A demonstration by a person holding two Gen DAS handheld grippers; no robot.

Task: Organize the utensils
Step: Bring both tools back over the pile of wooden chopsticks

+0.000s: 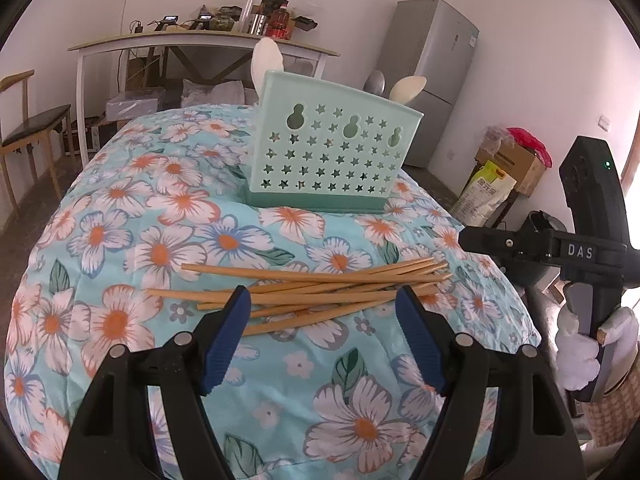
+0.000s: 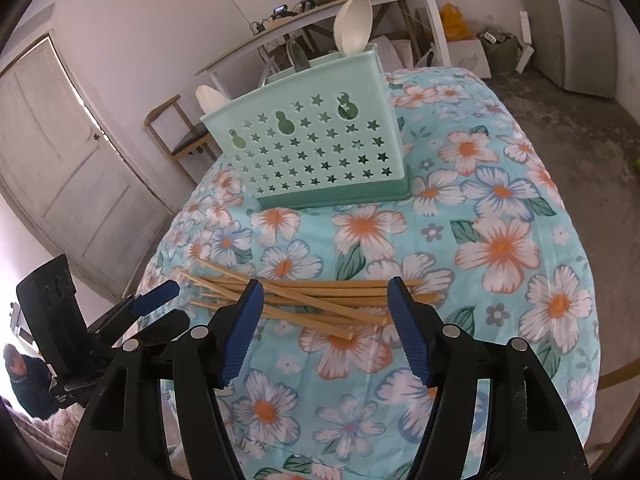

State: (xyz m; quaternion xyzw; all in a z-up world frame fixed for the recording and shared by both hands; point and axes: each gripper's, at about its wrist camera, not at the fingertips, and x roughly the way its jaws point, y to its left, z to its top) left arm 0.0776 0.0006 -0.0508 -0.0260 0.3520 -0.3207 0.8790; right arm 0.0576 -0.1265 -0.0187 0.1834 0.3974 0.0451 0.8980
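Several wooden chopsticks (image 1: 320, 288) lie in a loose pile on the floral tablecloth (image 1: 160, 220); they also show in the right wrist view (image 2: 304, 300). Behind them stands a mint-green utensil holder (image 1: 328, 148) with star holes, holding white spoons (image 1: 267, 60); it shows in the right wrist view too (image 2: 316, 148). My left gripper (image 1: 324, 300) is open and empty, its fingers just in front of the pile. My right gripper (image 2: 324, 296) is open and empty, also just in front of the pile. The right gripper's body (image 1: 560, 248) shows at the right of the left view.
A long white table (image 1: 200, 46) with clutter stands behind, a grey fridge (image 1: 432, 76) at the back right, a wooden chair (image 1: 32, 128) at the left. Boxes and bags (image 1: 504, 176) sit on the floor. A white door (image 2: 60, 152) is at the left.
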